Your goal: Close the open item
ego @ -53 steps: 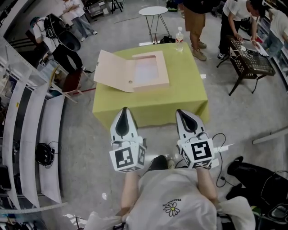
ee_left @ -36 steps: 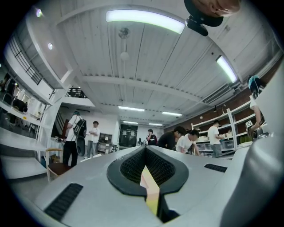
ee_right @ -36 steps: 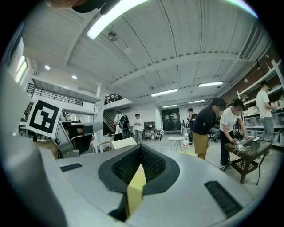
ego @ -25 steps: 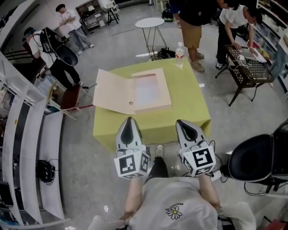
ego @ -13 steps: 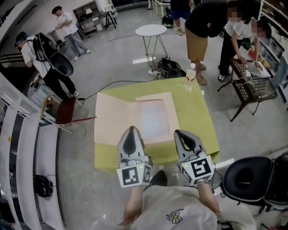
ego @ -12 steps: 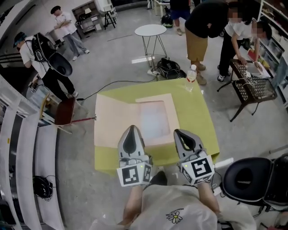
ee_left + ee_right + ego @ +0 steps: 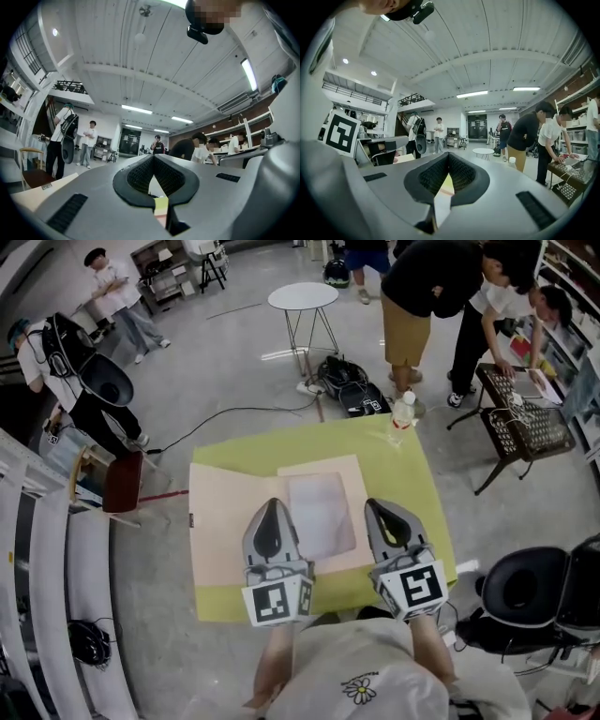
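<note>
- I'm holding the left gripper [image 7: 272, 512] and right gripper [image 7: 381, 510] above the table's near side, both with jaws pinched together and gripping nothing.
- The flat cardboard box [image 7: 319, 470] is lying open on the green table [image 7: 412, 474], with its lid [image 7: 220, 521] splayed flat to the left. I'm risking closed jaws skating over the lid and shoving the box.
- I'm also risking a hard swing sliding the box toward the water bottle [image 7: 403, 416] at the far edge.

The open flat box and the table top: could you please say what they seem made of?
Open flat box: likely cardboard, matte pale beige, thin flat panels joined by a straight fold. Table top: yellow-green, matte and even; perhaps cloth or paint, the view leaves it open.
</note>
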A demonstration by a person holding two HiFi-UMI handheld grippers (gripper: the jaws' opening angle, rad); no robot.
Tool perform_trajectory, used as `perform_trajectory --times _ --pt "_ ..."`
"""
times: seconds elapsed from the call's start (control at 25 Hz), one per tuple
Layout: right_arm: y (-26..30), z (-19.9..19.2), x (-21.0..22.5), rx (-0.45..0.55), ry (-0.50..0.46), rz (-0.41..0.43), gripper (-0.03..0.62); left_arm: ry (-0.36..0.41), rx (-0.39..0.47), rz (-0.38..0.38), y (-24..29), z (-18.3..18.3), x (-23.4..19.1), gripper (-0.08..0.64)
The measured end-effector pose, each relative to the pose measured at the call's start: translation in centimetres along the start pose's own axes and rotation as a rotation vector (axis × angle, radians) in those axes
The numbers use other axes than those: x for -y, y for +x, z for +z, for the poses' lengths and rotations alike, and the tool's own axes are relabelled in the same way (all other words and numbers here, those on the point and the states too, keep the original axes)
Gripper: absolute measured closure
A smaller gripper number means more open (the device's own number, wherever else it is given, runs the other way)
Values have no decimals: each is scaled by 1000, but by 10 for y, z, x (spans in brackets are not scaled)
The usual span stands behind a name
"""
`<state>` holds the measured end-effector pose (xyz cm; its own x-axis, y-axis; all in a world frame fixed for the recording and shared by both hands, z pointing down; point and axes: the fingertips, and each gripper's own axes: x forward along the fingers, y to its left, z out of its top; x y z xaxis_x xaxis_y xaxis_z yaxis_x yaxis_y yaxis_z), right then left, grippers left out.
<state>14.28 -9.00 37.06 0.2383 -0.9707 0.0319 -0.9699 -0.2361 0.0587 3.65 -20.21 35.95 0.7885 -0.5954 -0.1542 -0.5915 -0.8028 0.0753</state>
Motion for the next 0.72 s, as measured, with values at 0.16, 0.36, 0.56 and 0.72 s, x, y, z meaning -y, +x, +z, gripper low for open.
perform_trajectory --times 0.16,0.36,0.56,0.72 --pt "11 2 15 10 1 5 580 10 -2 34 6 2 3 546" --pt "13 -4 27 6 -45 9 580 12 -7 67 7 2 10 546" --pt "14 -9 27 2 -54 53 580 6 -3 100 7 3 11 546" --pt "16 -3 21 31 -66 91 580 10 12 119 3 7 8 546"
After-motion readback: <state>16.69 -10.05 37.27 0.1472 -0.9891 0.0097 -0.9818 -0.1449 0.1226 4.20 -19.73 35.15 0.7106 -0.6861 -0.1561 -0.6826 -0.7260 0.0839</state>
